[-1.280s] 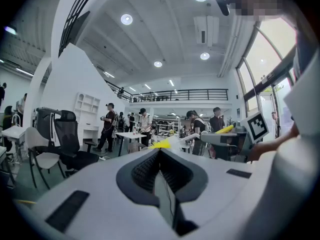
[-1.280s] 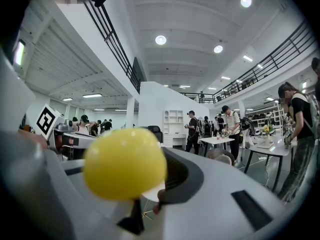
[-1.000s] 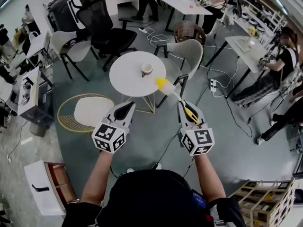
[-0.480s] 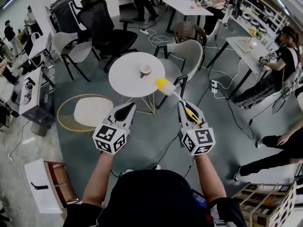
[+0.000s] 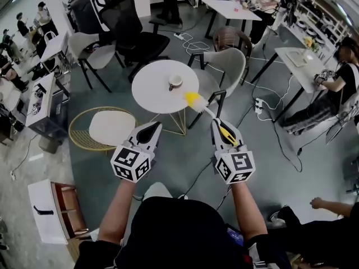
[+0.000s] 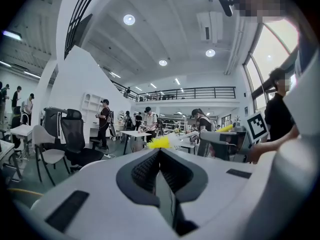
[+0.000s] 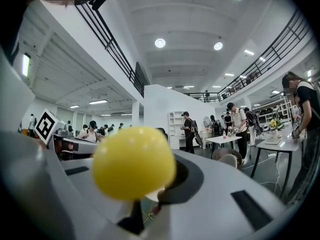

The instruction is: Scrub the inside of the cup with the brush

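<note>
Short of table [image 5: 151,87], right tool [image 5: 221,127] points brush [image 5: 193,100] forward.

Location type: open-plan office or lab workspace in a tall hall. Indicators: white work tables [image 5: 230,7] spread over a grey floor [image 5: 185,156]; a black mesh office chair [image 5: 126,24] and shell chairs [image 5: 224,65] around a round white table [image 5: 154,86]; loose cables [image 5: 193,42] and a power strip [image 5: 259,106] on the floor; a seated person [image 5: 336,77] working at one table. The gripper views show a high ceiling with recessed lights [image 6: 129,19], a railed mezzanine [image 6: 190,91], white shelving [image 6: 91,109] and standing people [image 6: 103,121].
</note>
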The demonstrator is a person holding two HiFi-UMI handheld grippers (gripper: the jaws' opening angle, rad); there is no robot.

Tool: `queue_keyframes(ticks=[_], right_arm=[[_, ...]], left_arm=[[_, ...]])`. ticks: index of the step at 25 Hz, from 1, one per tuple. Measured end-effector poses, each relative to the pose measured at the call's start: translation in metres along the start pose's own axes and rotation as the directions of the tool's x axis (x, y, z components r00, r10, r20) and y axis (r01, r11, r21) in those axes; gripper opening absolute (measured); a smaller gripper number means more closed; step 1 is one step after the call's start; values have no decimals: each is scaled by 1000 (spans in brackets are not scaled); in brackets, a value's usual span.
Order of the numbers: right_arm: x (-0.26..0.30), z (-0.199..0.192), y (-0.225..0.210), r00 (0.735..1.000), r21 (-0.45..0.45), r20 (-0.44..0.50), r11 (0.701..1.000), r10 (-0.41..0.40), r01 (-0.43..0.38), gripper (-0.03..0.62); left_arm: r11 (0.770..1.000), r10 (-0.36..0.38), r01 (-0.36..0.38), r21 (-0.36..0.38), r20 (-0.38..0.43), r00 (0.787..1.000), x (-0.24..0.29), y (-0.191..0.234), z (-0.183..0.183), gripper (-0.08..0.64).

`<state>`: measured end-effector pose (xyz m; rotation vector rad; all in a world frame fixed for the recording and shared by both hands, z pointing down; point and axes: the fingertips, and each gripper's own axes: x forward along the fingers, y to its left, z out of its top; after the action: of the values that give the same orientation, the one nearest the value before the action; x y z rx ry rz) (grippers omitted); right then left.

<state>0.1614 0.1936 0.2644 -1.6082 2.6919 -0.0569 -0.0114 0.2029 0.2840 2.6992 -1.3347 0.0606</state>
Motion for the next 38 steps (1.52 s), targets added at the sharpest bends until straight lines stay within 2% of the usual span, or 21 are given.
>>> queue_keyframes(ticks=[9, 13, 15, 18, 28, 38], right_arm=[[22, -8, -6, 1000, 25, -9, 999, 20, -20, 48], [42, -12, -13, 1000, 35, -17, 999, 18, -17, 49], [54, -12, -19, 1000, 44, -17, 999, 11, -10, 49], [71, -11, -24, 1000, 47, -21, 999, 7, -6, 48], [134, -15, -49, 999, 53, -45, 999, 7, -5, 49], [199, -5, -65, 998, 50, -65, 999, -18, 21, 49]], left_arm=[[1000, 22, -22, -5, -10, 1000, 13, 16, 0, 16], [999, 20, -19, 31, -20, 1000, 26, 26, -1, 15], [999, 24, -23, 35, -35, 999, 38, 36, -7, 15], [1000, 20, -19, 4, -46, 999, 53, 51, -11, 16], [999, 30, -30, -11, -32, 999, 98, 103, 1, 15], [999, 36, -38, -28, -53, 998, 140, 161, 8, 17]])
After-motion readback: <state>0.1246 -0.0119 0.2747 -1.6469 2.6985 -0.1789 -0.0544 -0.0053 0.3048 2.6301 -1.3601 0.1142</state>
